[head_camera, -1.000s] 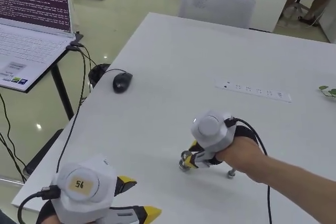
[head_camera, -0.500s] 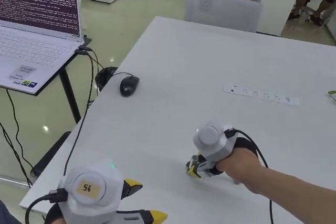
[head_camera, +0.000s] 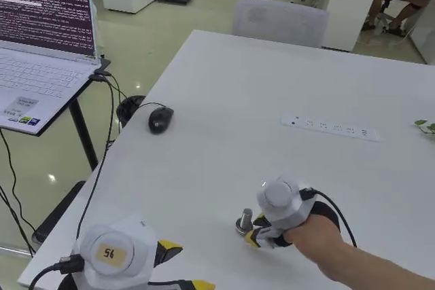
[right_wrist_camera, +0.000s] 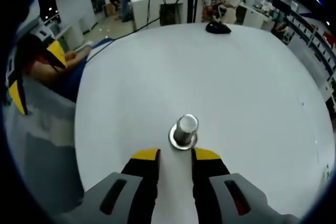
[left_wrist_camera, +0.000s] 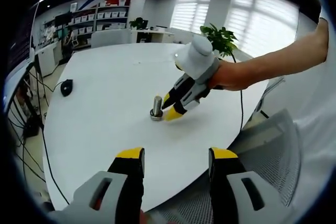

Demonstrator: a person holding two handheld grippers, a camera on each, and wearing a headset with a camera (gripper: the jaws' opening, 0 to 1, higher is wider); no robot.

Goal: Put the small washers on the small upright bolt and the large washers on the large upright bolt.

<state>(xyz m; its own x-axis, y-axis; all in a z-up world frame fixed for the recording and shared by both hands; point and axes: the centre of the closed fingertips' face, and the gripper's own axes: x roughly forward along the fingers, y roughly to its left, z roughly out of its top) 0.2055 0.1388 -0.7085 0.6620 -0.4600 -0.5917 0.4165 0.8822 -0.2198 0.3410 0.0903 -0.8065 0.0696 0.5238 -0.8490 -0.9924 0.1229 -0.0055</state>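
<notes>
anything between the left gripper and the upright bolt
No, that stretch is bare white table, as the left gripper view shows. The left gripper faces the bolt; the right gripper sits beside it, not in between.

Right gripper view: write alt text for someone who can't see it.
An upright metal bolt with a wider ring at its foot stands on a white table, just ahead of the hand-held gripper, whose yellow-tipped jaws are slightly apart and empty. A black mouse lies at the table's far edge.
</notes>
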